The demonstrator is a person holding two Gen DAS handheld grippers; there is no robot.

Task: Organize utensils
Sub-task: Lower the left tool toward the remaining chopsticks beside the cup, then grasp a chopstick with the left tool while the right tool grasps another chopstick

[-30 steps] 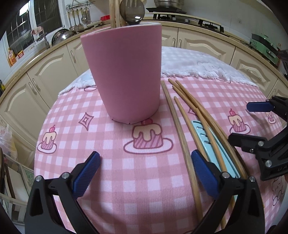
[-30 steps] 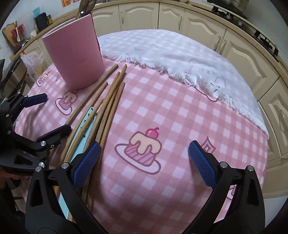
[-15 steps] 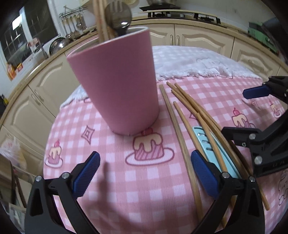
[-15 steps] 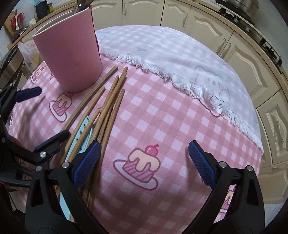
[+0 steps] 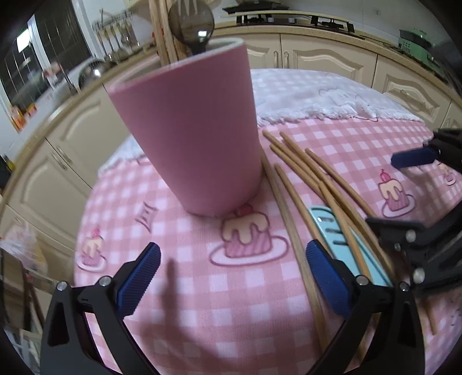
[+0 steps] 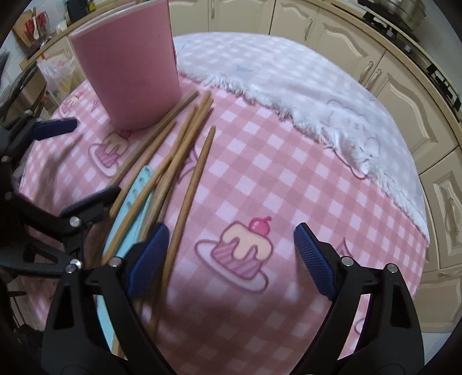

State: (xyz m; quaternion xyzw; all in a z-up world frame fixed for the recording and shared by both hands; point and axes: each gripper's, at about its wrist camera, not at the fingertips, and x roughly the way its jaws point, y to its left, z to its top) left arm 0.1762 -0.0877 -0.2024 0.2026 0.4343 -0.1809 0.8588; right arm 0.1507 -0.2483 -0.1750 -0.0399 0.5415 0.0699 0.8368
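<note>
A tall pink cup (image 5: 190, 132) stands on the pink checked tablecloth (image 5: 202, 303); a dark spoon (image 5: 192, 26) and wooden chopsticks (image 5: 161, 28) stick out of it. Several loose wooden chopsticks (image 5: 300, 173) lie to its right, over a light blue utensil (image 5: 340, 239). My left gripper (image 5: 231, 277) is open and empty, in front of the cup. My right gripper (image 6: 228, 259) is open and empty, its left finger beside the chopsticks (image 6: 187, 161) and the blue utensil (image 6: 130, 202). The cup (image 6: 130, 63) shows at the right wrist view's upper left.
A white fringed cloth (image 6: 317, 95) covers the far part of the table. Cream kitchen cabinets (image 5: 317, 57) ring the table, with a stove (image 5: 288, 17) on the counter. The table's rounded edge drops off at the left (image 5: 80, 219).
My left gripper has moved closer to the cup. My right gripper has moved forward and left toward the chopsticks. One chopstick has shifted out to the right of the bundle.
</note>
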